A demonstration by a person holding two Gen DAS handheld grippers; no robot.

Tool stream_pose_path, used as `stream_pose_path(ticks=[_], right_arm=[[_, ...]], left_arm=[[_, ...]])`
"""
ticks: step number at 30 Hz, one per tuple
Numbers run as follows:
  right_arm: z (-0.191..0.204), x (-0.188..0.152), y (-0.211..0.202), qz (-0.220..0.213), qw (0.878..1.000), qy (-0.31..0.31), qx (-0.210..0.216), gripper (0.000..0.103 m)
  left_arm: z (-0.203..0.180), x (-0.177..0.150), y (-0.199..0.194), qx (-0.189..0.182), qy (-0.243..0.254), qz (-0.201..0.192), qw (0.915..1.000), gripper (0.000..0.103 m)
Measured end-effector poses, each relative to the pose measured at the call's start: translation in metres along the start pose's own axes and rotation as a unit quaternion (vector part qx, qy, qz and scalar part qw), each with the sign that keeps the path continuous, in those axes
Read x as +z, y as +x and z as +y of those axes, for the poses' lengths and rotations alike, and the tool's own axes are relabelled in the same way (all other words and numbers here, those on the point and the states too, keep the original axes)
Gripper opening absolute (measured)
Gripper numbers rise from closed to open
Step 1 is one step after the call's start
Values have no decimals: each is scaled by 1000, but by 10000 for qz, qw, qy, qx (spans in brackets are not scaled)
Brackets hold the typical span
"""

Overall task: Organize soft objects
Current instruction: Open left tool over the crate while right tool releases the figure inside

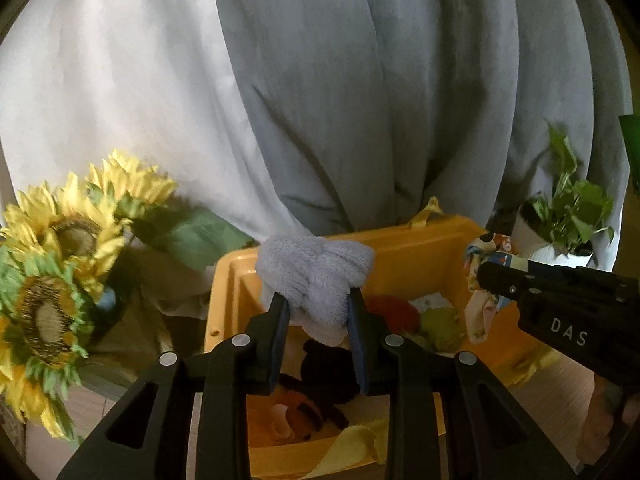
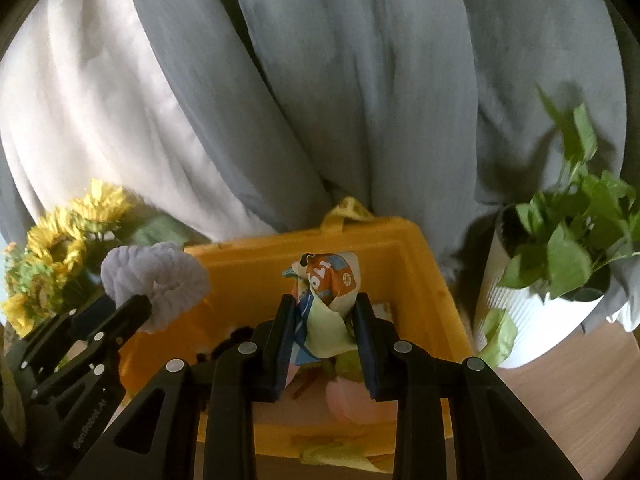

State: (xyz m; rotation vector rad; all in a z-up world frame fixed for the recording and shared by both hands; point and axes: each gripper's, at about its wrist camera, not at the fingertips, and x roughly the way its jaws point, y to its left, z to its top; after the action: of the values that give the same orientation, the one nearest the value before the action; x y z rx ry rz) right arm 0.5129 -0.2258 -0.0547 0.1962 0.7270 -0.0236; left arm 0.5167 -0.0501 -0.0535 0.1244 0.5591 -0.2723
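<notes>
Only left view shows black plush (image 1: pixel 324 364) in bin (image 1: pixel 400 240).

Your left gripper (image 1: pixel 319 300) pinches a fluffy lavender towel (image 1: pixel 314 270) above the yellow bin (image 1: pixel 404 240); your right gripper (image 1: pixel 486 276) holds a printed cloth (image 1: pixel 486 248) over its right rim, sunflowers (image 1: pixel 60 236) left.

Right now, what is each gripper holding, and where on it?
Left gripper pinches the fuzzy grey cloth at its lower bunched end. Right gripper clamps the printed cloth around its bunched middle.
</notes>
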Motion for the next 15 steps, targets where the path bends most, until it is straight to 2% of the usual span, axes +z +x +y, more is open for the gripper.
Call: stream_pose_path(ticks=[6,8,15], right_arm=[[-1,-3,15,285,9996,-28,-31,31],[-1,-4,17,348,9994,-45,-65,36],[2,-4,12,329,9994,-57,-85,38]], left_arm=[[1,-3,8,15,-72,126,9999,38],[1,-3,7,22,-87,114,9999,39],[3,1,-6,141,-152,31,9998,50]])
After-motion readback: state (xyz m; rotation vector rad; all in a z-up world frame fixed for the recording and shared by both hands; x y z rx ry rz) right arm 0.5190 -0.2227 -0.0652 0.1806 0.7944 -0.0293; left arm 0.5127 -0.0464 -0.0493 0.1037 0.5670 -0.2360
